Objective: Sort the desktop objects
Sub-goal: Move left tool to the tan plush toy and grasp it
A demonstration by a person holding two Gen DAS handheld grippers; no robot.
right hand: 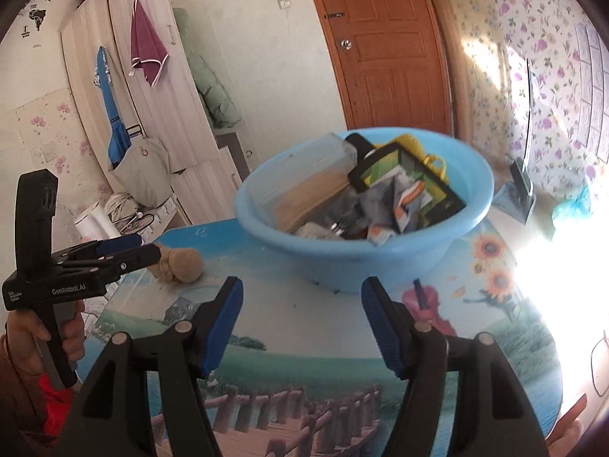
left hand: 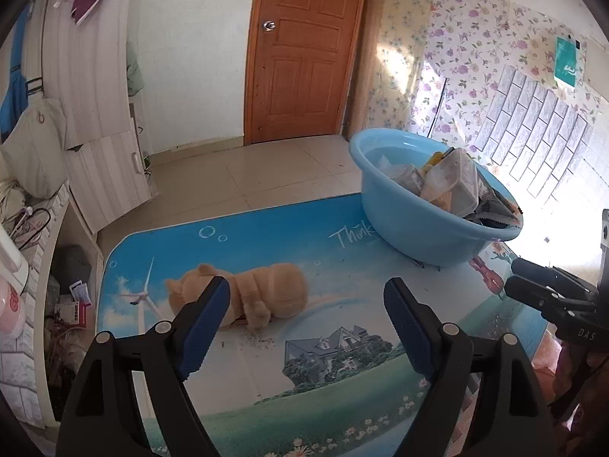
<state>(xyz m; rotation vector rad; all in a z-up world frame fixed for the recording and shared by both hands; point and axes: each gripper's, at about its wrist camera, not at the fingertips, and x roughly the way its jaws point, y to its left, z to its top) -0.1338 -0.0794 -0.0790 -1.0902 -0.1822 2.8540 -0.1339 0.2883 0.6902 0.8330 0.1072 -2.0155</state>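
Observation:
A tan plush toy [left hand: 243,295] lies on its side on the picture-printed table [left hand: 323,373]. It also shows in the right wrist view [right hand: 180,264], partly hidden by the left gripper. My left gripper [left hand: 306,285] is open and empty, just short of the toy, with its left finger in front of the toy's head. A light blue basin [left hand: 415,228] at the table's far right holds several items: a clear box, packets, a black-framed thing. My right gripper [right hand: 300,285] is open and empty, a little short of the basin [right hand: 361,255].
The right gripper's body [left hand: 552,293] shows at the right edge of the left wrist view. The left gripper and the hand holding it [right hand: 76,266] show at the left of the right wrist view. Shelves with clutter [left hand: 64,297] stand left of the table. Bright glare washes out the table's right edge [right hand: 540,259].

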